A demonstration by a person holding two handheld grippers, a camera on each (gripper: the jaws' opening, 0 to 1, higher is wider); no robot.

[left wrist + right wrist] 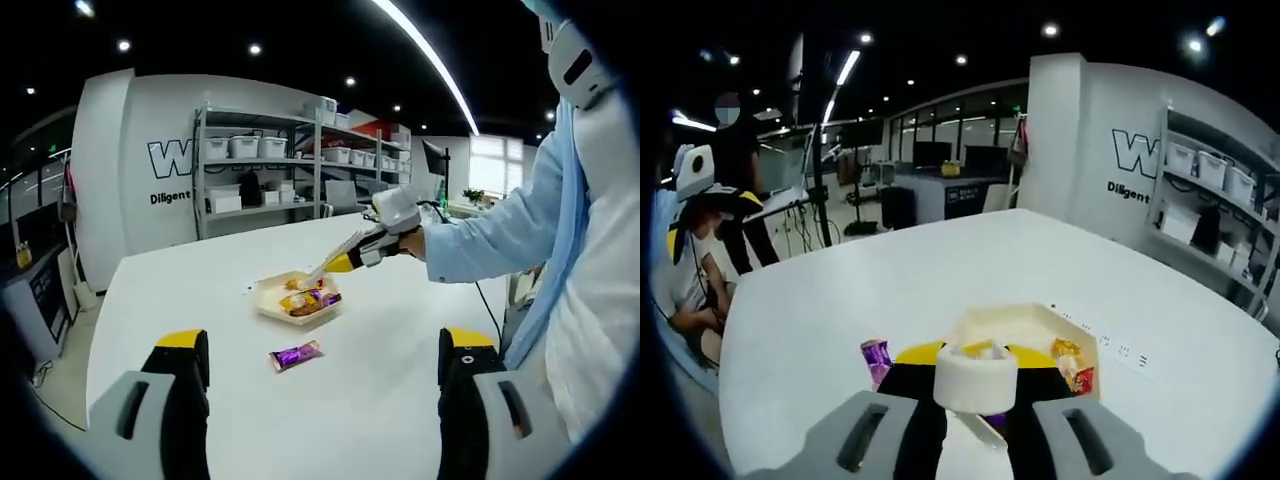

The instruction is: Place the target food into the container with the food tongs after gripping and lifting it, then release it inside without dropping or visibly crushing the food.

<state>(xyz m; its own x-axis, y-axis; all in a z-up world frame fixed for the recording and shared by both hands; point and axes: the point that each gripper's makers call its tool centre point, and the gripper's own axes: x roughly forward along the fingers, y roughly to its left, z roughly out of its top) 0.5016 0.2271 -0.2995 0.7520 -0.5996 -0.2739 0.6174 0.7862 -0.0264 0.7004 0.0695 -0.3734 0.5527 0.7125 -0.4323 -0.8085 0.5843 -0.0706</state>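
Left gripper view: the left gripper (320, 375) hovers over the white table (400, 330), jaws spread wide and holding nothing.
Purple-wrapped snack (296, 354): lies on the table ahead of the left gripper, between its jaws and the container.
Container (297, 299): beige tray further ahead, wrapped snacks inside.
Right gripper (352, 259): clamps white food tongs (330, 262), tips at the container's far edge.
Right gripper view: the tongs' white hinge end (975, 378) sits gripped between the jaws, container (1015, 330) just beyond; a purple snack (876, 358) lies left.
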